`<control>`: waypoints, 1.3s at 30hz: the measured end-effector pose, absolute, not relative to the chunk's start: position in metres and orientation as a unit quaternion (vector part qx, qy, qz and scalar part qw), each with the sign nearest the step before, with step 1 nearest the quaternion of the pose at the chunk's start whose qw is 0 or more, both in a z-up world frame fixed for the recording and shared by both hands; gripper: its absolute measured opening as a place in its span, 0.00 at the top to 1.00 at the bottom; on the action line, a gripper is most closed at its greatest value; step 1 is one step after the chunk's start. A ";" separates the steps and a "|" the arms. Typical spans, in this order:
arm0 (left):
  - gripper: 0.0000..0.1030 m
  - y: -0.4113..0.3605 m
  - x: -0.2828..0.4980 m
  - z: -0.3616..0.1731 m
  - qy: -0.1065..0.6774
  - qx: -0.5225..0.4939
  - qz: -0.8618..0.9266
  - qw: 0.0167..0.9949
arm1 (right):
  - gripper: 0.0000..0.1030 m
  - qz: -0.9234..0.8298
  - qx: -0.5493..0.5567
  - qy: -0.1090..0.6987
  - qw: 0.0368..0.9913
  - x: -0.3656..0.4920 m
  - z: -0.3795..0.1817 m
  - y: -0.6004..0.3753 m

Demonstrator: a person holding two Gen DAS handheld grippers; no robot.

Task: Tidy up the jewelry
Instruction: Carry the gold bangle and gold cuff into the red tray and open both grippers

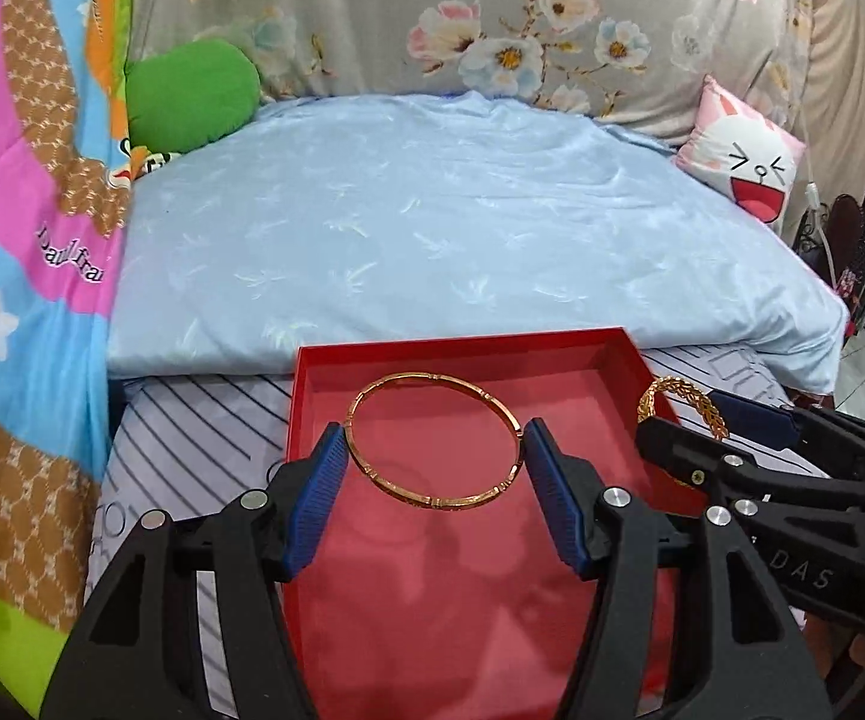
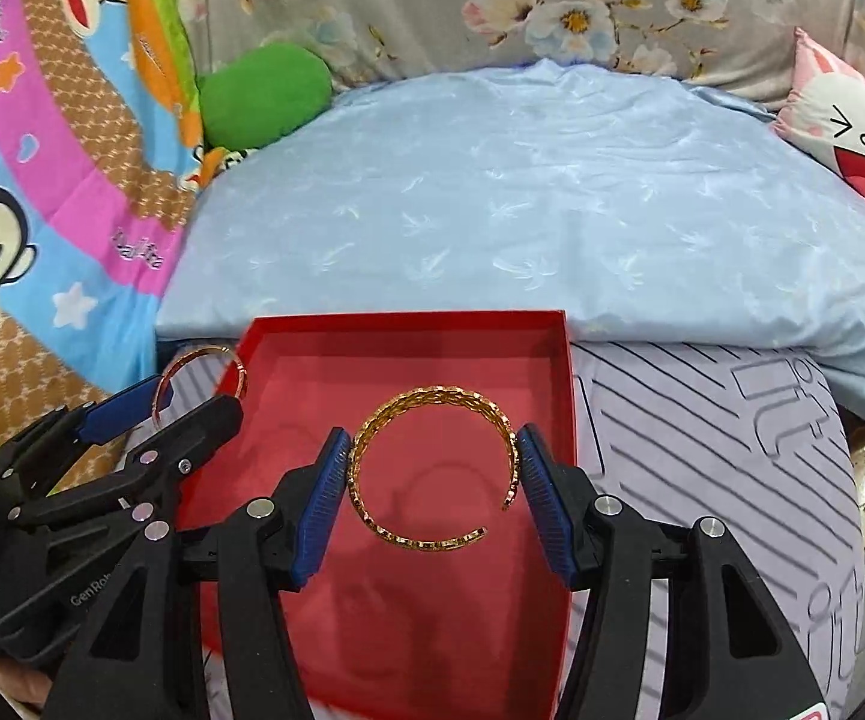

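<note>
An open red box [image 1: 324, 372] lies on the striped sheet at the bed's near edge. My left gripper [image 1: 432, 450] is shut on a thin gold bangle [image 1: 432, 501], held flat above the box's left part. My right gripper [image 2: 432, 450] is shut on a wide open gold cuff with a leaf weave [image 2: 408, 534], held above the box [image 2: 408, 336] at its right part. Each gripper shows in the other's view: the right one with the cuff [image 1: 684, 402], the left one with the bangle [image 2: 192, 384]. The box holds nothing else.
A folded light-blue quilt [image 1: 432, 210] lies just behind the box. A green cushion [image 1: 192, 90] and a colourful cartoon blanket [image 1: 24, 240] are on the left. A pink rabbit pillow [image 1: 744, 156] is at the right. A floral pillow [image 1: 492, 12] is at the back.
</note>
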State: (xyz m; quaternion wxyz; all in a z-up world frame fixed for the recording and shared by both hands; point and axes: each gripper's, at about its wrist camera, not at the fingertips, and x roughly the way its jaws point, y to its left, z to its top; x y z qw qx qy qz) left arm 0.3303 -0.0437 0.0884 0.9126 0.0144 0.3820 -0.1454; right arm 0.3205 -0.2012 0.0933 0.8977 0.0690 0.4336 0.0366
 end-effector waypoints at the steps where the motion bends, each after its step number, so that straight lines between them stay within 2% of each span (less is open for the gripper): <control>1: 0.44 -0.043 0.341 0.083 0.391 0.009 -0.145 0.909 | 0.47 0.038 0.073 0.440 0.894 0.330 0.089 -0.203; 7: 0.44 -0.045 0.389 0.053 0.442 0.010 -0.139 0.886 | 0.47 0.034 0.067 0.482 0.873 0.381 0.058 -0.205; 18: 0.44 -0.049 0.420 0.023 0.486 0.007 -0.133 0.864 | 0.46 0.021 0.036 0.505 0.862 0.404 0.033 -0.203; 23: 0.36 -0.048 0.420 0.027 0.479 0.002 -0.125 0.869 | 0.44 0.020 0.047 0.497 0.866 0.403 0.039 -0.207; 25: 0.32 -0.043 0.418 0.034 0.472 -0.010 -0.127 0.872 | 0.43 0.022 0.054 0.489 0.870 0.400 0.047 -0.208; 30: 0.31 -0.035 0.399 0.072 0.436 -0.008 -0.127 0.891 | 0.41 0.028 0.048 0.456 0.888 0.379 0.083 -0.208; 39: 0.26 -0.022 0.328 0.143 0.378 -0.002 -0.130 0.917 | 0.35 0.044 0.056 0.396 0.915 0.291 0.155 -0.210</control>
